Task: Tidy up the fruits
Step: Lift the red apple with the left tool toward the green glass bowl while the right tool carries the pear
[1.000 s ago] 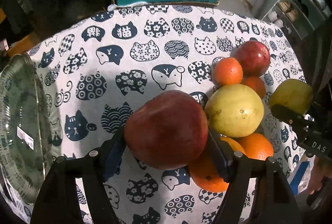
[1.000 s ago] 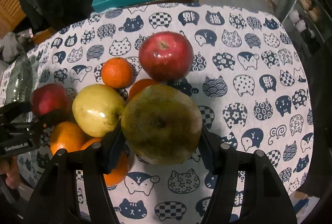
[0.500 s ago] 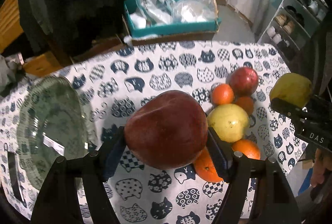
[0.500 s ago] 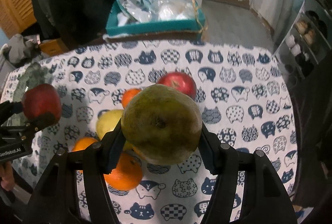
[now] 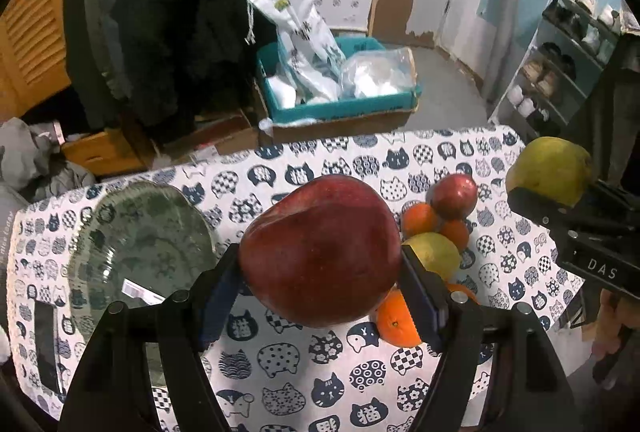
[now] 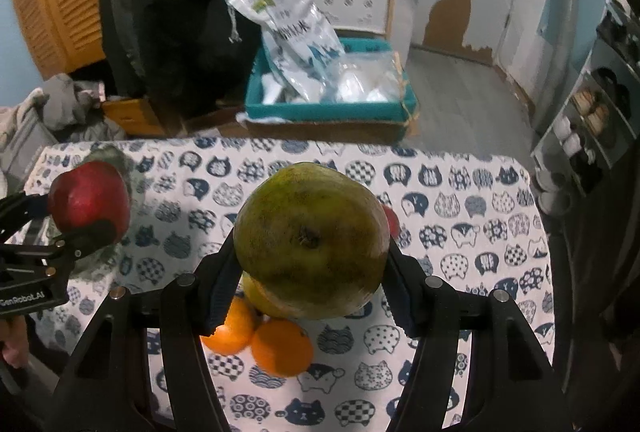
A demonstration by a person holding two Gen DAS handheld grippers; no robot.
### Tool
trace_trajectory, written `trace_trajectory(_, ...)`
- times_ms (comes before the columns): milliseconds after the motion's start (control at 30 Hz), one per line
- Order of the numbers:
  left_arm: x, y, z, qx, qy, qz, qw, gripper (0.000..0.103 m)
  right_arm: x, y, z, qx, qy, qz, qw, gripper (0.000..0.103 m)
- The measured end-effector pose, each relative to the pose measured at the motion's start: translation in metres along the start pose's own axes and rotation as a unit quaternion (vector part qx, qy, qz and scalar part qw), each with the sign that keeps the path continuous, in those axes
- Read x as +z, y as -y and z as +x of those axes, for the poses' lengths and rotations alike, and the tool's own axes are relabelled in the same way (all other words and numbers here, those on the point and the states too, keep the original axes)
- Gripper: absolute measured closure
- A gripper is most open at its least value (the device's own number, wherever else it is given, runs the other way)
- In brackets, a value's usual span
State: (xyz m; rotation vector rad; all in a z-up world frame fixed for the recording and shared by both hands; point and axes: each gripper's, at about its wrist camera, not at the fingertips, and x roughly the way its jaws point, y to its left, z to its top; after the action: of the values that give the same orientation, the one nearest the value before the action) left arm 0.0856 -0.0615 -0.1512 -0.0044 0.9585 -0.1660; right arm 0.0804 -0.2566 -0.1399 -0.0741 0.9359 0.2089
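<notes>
My left gripper (image 5: 320,280) is shut on a big dark red apple (image 5: 320,252), held high over the cat-print tablecloth (image 5: 280,360). My right gripper (image 6: 312,276) is shut on a large green pear (image 6: 312,240); the same pear (image 5: 550,170) shows at the right of the left wrist view. Below on the cloth lies a pile of fruit: a second red apple (image 5: 456,196), a yellow-green pear (image 5: 434,254) and several oranges (image 5: 396,320). A clear glass plate (image 5: 136,244) lies at the left of the table.
Behind the table a teal box (image 5: 340,104) with plastic bags sits on a cardboard box on the floor. A dark coat (image 5: 160,12) hangs at the back left. A shoe rack (image 5: 560,72) stands at the right. A dark phone-like object (image 5: 46,344) lies left of the plate.
Both grippers have risen well above the table with their fruit still held. The pile and the plate look smaller and the room behind has come into view.
</notes>
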Motion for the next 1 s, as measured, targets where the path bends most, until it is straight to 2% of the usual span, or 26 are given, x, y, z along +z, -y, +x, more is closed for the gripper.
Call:
trace_trajectory(600, -0.003, -0.05, -0.063, 0.023, 0.059, -0.033, 0.9975, 0.026, 0.025, -0.048, -0.043, 0.039, 0.056, -0.029, 0.997, 0.039)
trace_trajectory(1000, -0.016, -0.098, -0.075, 0.056, 0.065, -0.07, 0.9939, 0.026, 0.041, -0.099, -0.038, 0.074, 0.06, -0.055, 0.994, 0.039)
